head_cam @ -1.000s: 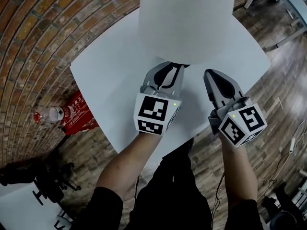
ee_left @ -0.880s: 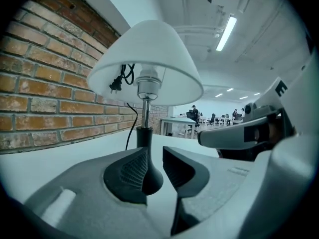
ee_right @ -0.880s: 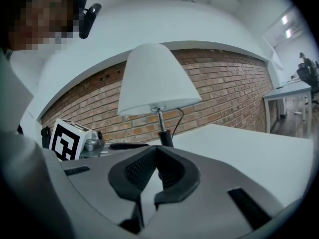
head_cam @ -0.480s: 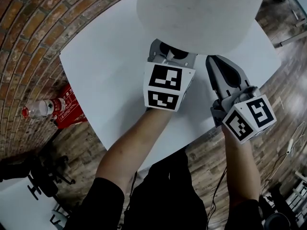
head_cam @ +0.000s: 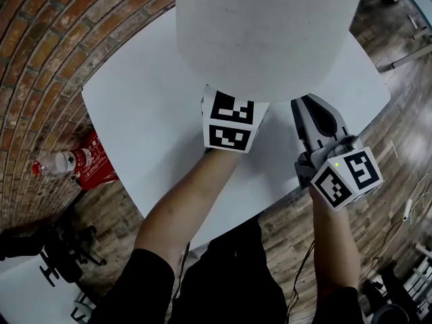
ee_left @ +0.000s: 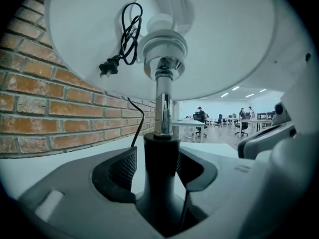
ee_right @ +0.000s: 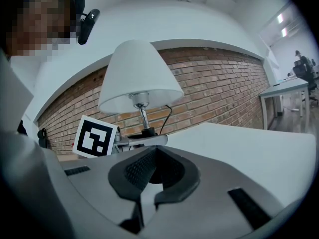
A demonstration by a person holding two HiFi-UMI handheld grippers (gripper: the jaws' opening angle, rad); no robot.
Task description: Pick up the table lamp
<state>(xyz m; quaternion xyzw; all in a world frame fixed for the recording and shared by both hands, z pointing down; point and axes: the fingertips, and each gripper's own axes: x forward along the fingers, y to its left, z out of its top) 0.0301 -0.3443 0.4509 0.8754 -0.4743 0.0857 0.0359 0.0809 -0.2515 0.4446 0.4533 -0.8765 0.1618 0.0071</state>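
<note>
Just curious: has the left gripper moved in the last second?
Yes. The left gripper slid forward under the lampshade; its jaws, just opened, straddle the lamp's stem.

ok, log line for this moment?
left gripper: just opened, around black stem of white-shaded table lamp | right gripper: shut, empty, beside lamp

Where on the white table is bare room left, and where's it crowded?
Bare: the table between lampshade and brick wall, and right of the right tool. Crowded: under the lampshade, where the left tool, jaws just opened, straddles the lamp stem without gripping.
</note>
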